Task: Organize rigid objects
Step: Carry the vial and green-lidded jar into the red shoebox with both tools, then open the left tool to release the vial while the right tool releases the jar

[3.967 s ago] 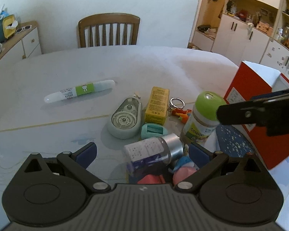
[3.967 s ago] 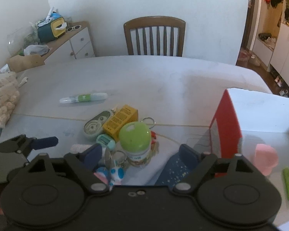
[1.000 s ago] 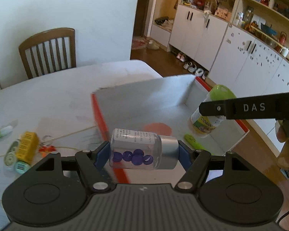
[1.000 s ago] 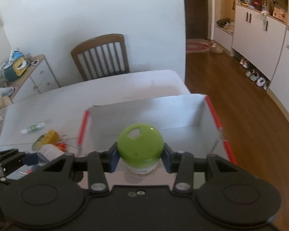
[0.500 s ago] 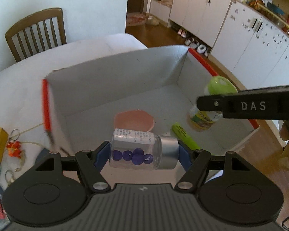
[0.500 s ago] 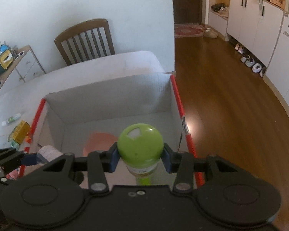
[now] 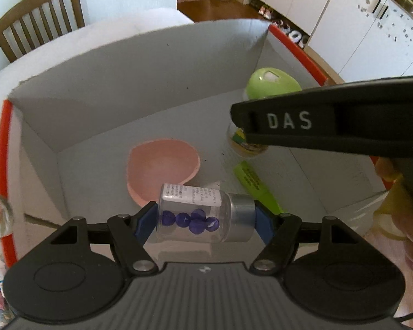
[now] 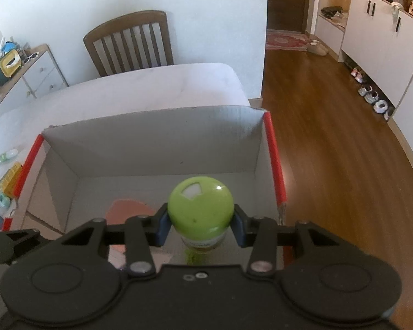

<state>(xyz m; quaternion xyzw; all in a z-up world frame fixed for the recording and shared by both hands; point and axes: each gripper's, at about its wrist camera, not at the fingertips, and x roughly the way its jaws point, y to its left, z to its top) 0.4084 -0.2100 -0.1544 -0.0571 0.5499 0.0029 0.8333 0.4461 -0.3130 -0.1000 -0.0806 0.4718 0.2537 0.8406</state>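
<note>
So two things are being carried over the box at once here. A clear vial (image 7: 197,214) with blue beads inside and a silver cap is being held sideways in the left gripper (image 7: 202,220), the jaws closed down on its two ends, and it's being hovered above the near part of the cardboard box (image 7: 140,63). A green-capped bottle (image 8: 200,210) is being pinched at the cap by the right gripper (image 8: 200,227), upright, over the box's right side.

Already lying on the box floor: a pink dish (image 7: 162,167) and a green highlighter (image 7: 254,184). More clutter is being left on the table (image 8: 124,96) to the left, like a yellow carton (image 8: 9,177).

Looks like the drop-off step is being done. Next, both items probably need lowering to a bare patch of floor, clear of the dish and highlighter, before the jaws are opened.
</note>
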